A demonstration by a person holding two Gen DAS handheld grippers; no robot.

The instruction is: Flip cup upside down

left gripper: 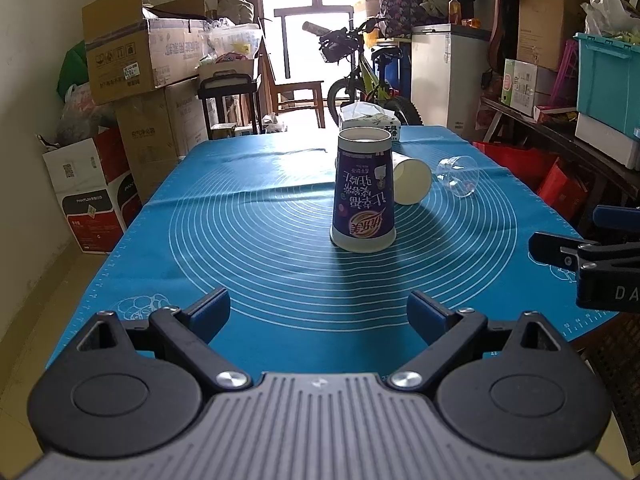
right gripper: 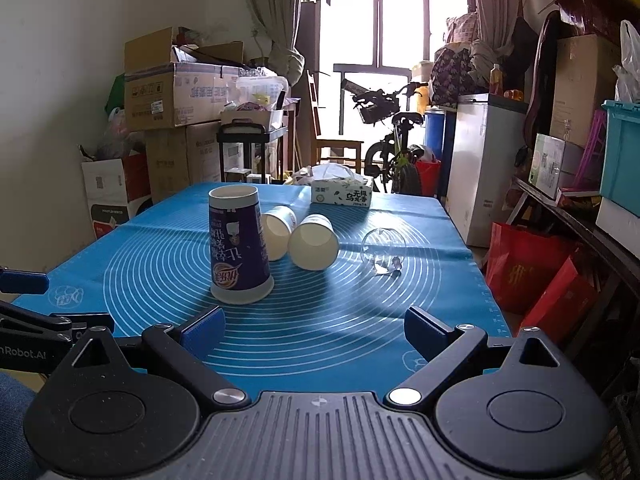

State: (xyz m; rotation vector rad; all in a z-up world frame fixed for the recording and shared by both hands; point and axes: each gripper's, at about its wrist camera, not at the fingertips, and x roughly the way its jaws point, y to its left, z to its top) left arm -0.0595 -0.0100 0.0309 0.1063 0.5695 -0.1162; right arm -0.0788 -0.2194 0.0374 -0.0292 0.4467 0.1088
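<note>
Tabletop (right gripper: 132, 240) under a blue baking mat (left gripper: 280, 280) printed with white concentric rings and ruler marks along the edges. Purple cup (left gripper: 363, 190) stands mouth-down at mat centre, its Chinese print and orange logo reading inverted. Tissue box (right gripper: 342, 194) at the far edge, Chinese characters on its side. Two white paper cups (right gripper: 313, 242) lie on their sides just behind the purple cup; a clear glass (right gripper: 383, 250) lies tipped to the right. Left gripper (left gripper: 319, 314) jaws spread, holding nothing. Right gripper (right gripper: 315, 330) jaws spread, holding nothing; "nRobot.AI" is readable on the other gripper's body at the left edge of the right view.
</note>
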